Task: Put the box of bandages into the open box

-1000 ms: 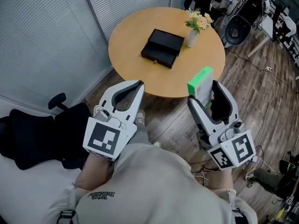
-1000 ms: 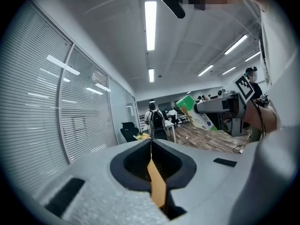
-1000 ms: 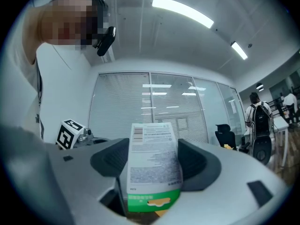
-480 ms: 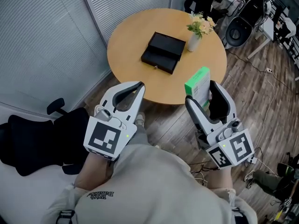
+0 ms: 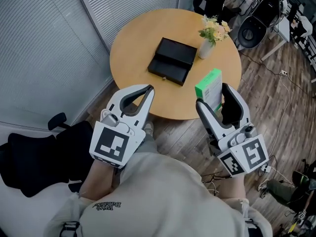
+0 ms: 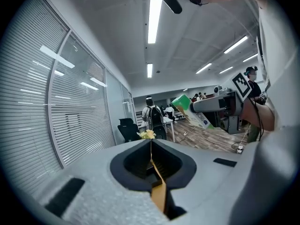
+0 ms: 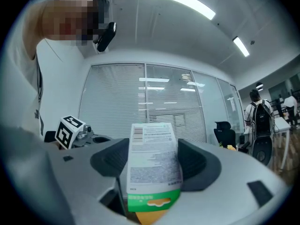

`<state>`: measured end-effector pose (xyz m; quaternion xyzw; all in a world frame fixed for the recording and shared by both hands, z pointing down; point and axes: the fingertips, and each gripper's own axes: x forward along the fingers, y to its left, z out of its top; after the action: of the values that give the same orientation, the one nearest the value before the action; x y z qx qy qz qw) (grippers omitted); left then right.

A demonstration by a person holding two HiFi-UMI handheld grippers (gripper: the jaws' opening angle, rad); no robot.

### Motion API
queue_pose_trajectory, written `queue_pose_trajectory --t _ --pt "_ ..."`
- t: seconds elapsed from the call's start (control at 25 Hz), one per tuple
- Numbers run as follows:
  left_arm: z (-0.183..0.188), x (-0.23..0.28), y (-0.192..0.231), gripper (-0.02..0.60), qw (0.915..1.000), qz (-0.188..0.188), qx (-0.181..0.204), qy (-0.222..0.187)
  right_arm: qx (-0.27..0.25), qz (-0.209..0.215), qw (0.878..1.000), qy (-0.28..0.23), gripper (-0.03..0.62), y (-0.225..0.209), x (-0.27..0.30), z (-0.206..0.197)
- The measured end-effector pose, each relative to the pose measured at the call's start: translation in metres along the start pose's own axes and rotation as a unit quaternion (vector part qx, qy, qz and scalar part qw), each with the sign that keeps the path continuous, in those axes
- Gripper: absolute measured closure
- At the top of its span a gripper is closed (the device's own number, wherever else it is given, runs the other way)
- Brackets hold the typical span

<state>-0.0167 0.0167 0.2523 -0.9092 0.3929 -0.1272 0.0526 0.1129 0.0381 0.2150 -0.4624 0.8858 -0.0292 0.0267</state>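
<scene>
1. Holding the load: the right gripper [image 5: 214,97] is clamping a green-and-white cardboard box of bandages [image 7: 153,165] between its two jaws. The jaws are pressing on the two broad faces, and the box's far end is reaching a little past the fingertips.
2. Locating the load: the box of bandages is hanging in the air over the near edge of the round pale wooden table [image 5: 133,38]. It is tilted, touching nothing but the jaws, and well apart from its target.
3. Listing the target: a black rectangular open box [image 5: 172,54] is lying near the table's middle, spread in two joined halves. Nothing is showing inside it.
4. Listing the spare tool: the left gripper [image 5: 147,89] is idling beside the table's near edge. Its jaws are meeting tip to tip, with nothing between them.
5. Listing the bystander: a white vase of pale flowers [image 5: 206,41] is standing near the open box's far right corner.
6. Judging handling: the carton is probably light, thin-walled and easy to dent, and its smooth printed faces are likely to slip under a loose hold. Gripping across the broad faces with a moderate squeeze is looking suitable.
7. Judging risk: the path to the open box is passing close to the vase, so the carton's free end is calling for a clear margin there.
</scene>
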Motion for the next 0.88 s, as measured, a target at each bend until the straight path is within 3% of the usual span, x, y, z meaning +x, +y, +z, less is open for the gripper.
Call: queue_pose_trajectory --t 0.64,0.88 --pt "0.007 0.043 0.084 0.558 0.9991 -0.039 0.013 -0.003 -0.001 -0.044 0.999 0.008 0.279 -0.019 0.088 0.02" --pt "-0.006 0.056 0.115 0.558 0.998 -0.061 0.017 0.001 -0.007 -0.051 0.999 0.012 0.279 -0.019 0.128 0.015"
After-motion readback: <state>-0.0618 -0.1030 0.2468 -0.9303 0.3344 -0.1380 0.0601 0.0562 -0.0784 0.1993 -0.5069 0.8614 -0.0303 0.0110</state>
